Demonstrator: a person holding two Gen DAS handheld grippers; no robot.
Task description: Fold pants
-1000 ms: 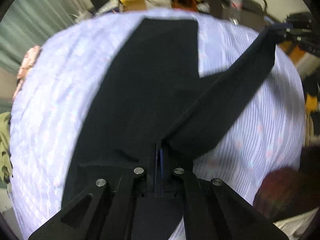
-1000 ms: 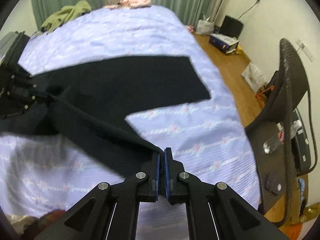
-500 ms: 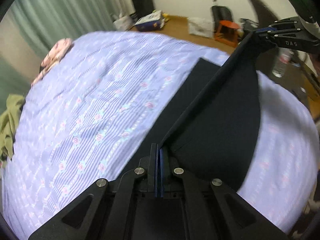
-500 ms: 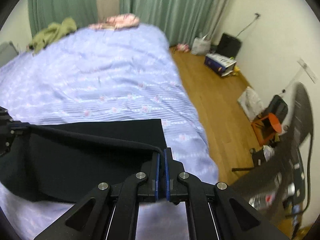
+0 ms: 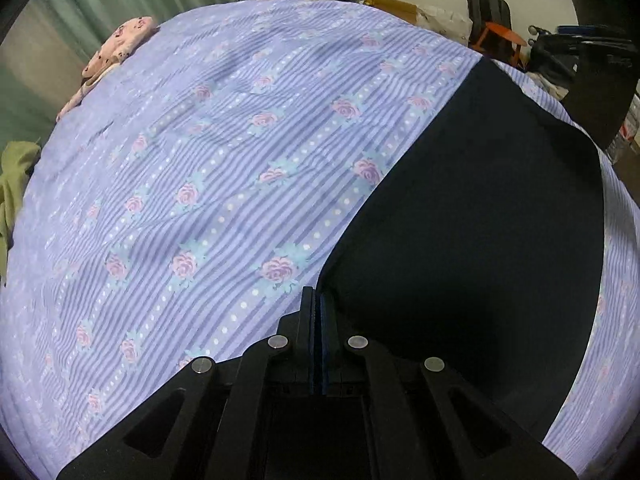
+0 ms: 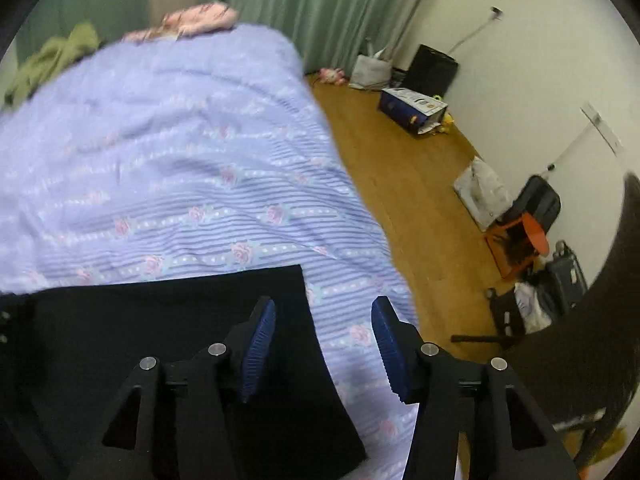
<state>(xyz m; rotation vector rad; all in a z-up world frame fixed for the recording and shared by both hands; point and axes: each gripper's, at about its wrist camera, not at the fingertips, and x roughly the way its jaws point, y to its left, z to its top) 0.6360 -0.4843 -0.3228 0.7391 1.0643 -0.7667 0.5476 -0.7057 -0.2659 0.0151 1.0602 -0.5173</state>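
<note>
- The green garment (image 5: 16, 184) and the pink cloth (image 5: 116, 46) are lying at the far left end of the bed (image 5: 200, 160), well apart from the pants (image 5: 480, 220).
- The left gripper (image 5: 319, 300) is staying clenched at the near left corner of the pants; a thin edge of the black cloth seems to be pinched between its pads, though the dark fabric makes that hard to confirm.
- The pants are lying flat on the bed, toward its right side, as one doubled black strip whose long axis is running from the left gripper away toward the right gripper (image 6: 324, 344).
- The right gripper is standing released over the far end of the pants: its jaws have just been opening and nothing is sitting between them, the left pad (image 6: 260, 344) hovering over black cloth and the other over bare sheet.
- For the next fold, that far end probably needs carrying back along the strip toward the left gripper; the right gripper is the nearer one to it.
- The bed's right edge is lying just beside the pants, with the wooden floor (image 6: 400, 184) beyond, so free room is lying mostly leftward across the sheet.
</note>
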